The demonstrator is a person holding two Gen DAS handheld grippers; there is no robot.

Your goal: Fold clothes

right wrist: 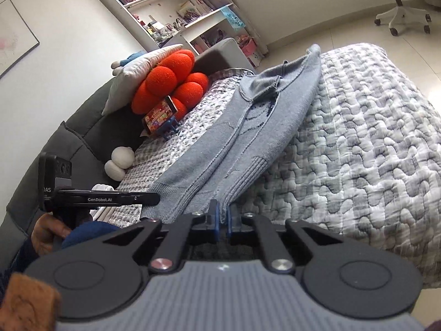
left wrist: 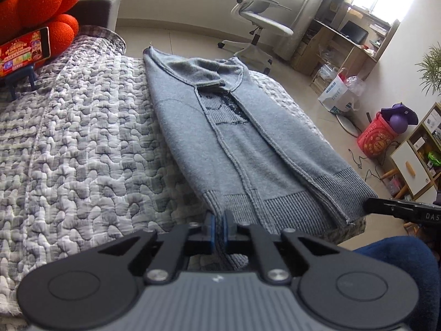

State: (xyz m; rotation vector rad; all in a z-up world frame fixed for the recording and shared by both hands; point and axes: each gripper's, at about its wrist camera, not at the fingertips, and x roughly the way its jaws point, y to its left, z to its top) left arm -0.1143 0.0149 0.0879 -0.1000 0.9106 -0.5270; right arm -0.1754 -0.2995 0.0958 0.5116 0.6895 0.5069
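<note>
A grey-blue knitted sweater (left wrist: 234,138) lies lengthwise on the quilted bed cover (left wrist: 82,138), sleeves folded inward, ribbed hem toward me. My left gripper (left wrist: 218,227) is shut on the left corner of the hem, which is lifted off the quilt. In the right wrist view the sweater (right wrist: 248,127) runs away toward the pillows, and my right gripper (right wrist: 222,216) is shut on the right corner of its hem, also raised. The right gripper shows as a black bar (left wrist: 399,209) at the right edge of the left wrist view. The left gripper (right wrist: 110,200) shows at the left of the right wrist view, held by a hand (right wrist: 46,234).
An orange ball cushion (right wrist: 171,82), a white pillow (right wrist: 137,80) and a phone on a small blue stand (right wrist: 161,120) sit at the bed's head. A white office chair (left wrist: 259,24), a desk, bags and a low shelf stand on the floor beyond the bed.
</note>
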